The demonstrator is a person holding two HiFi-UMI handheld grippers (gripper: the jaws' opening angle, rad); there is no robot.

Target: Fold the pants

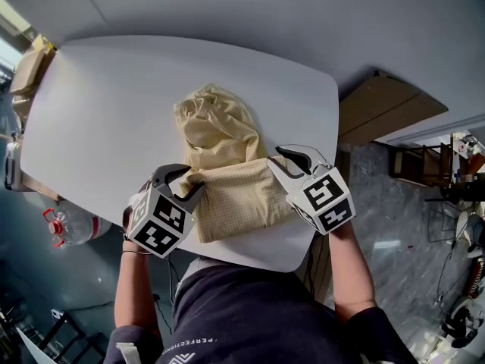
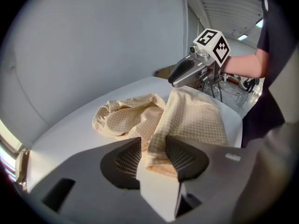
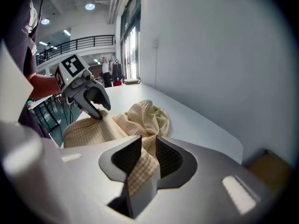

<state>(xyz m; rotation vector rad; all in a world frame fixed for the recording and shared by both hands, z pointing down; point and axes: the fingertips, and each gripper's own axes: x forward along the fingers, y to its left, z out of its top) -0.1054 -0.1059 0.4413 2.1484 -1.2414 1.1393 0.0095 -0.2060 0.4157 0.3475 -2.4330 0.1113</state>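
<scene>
Head view takes in the white table (image 1: 106,120) with rounded corners. Its left half and far stretch are bare, which leaves wide open room there. The pale yellow checked pants (image 1: 227,180) lie on the near right part. A flat folded panel reaches close to the near edge, and a crumpled bunch sits beyond it toward the table's middle. Past the right edge a brown cardboard sheet (image 1: 386,105) lies lower down, well clear of the cloth.

At the panel's left corner is the left gripper (image 1: 186,184). Its own view shows its jaws well apart, with the cloth's edge lying loose between them, nearer one pad and not pinched. At the panel's right corner, close to the table's right edge, is the right gripper (image 1: 288,161). Its jaws are only narrowly parted, and a fold of the pants runs through the gap without being clamped.

Below the table's left near corner lies a clear plastic bottle (image 1: 76,224) with a red cap ring. Its contents cannot be made out.
</scene>
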